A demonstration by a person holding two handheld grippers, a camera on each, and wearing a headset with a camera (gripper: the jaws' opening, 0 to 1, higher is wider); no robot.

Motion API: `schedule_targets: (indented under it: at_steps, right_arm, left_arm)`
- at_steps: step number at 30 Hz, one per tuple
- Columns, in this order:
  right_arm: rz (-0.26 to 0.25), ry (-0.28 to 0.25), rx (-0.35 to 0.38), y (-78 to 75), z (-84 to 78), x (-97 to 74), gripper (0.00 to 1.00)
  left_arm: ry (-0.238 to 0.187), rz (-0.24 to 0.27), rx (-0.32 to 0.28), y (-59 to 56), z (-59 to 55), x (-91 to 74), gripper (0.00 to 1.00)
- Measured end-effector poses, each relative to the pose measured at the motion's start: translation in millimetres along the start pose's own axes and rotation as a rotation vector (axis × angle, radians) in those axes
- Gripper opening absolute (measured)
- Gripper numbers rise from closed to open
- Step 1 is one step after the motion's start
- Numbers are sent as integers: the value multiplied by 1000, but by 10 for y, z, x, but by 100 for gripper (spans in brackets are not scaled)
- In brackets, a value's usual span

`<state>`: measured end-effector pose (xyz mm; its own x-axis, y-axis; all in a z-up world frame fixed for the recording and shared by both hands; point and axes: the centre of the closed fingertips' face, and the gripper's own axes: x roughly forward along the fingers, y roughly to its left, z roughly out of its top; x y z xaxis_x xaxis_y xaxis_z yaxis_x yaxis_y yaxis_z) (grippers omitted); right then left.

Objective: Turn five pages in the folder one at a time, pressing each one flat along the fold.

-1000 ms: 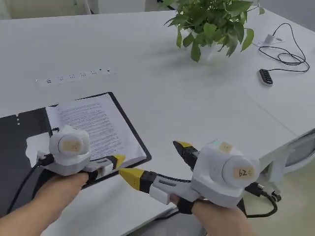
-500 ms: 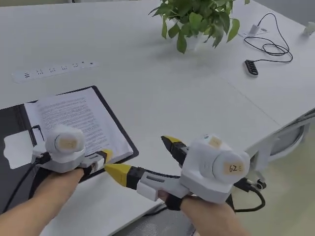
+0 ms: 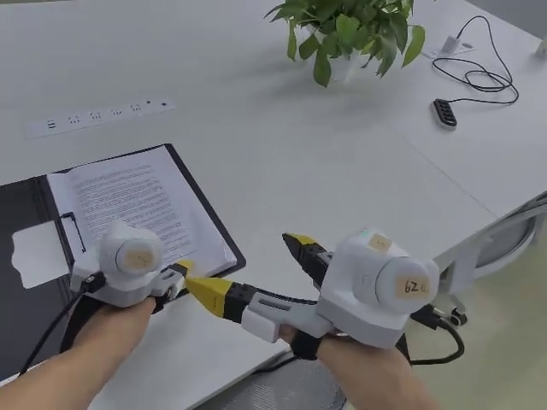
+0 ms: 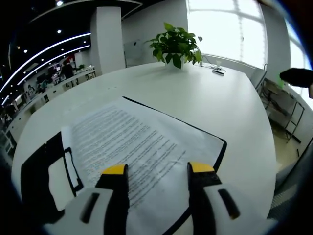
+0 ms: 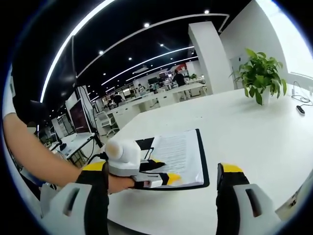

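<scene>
Down at the white surface's (image 3: 342, 171) near left, a black folder (image 3: 24, 224) lies open on a printed white page (image 3: 128, 201).
Left gripper (image 4: 159, 169) hangs over the page's near right corner, fingers partly apart, empty; right gripper (image 3: 249, 265) is just right of the folder, fingers spread wide, empty, one yellow tip beside the left gripper.

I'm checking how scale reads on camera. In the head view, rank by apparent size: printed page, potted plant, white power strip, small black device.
1. printed page, nearest the camera.
2. potted plant, cropped by the top edge.
3. white power strip, long but thin.
4. small black device.
</scene>
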<state>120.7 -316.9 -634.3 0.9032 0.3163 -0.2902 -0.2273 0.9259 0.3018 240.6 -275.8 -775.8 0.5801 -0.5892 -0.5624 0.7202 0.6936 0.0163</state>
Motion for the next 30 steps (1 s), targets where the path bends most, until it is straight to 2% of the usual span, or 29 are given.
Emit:
schedule_targets:
  at_steps: [4, 9, 16, 25, 30]
  right_arm:
    - [0, 7, -3, -19, -3, 15, 90]
    - [-3, 5, 4, -54, 4, 23, 90]
    - [-4, 3, 8, -88, 27, 46, 89]
    - [14, 20, 24, -130, 35, 175, 89]
    - [21, 75, -16, -197, -37, 303, 86]
  left_arm:
    - [-13, -17, 13, -33, -3, 14, 34]
    - [-23, -15, 5, -44, -15, 4, 31]
    - [-34, -5, 34, 20, -41, 4, 16]
    - [-38, 7, 55, 54, -48, 16, 9]
    - [-39, 13, 69, 67, -50, 14, 4]
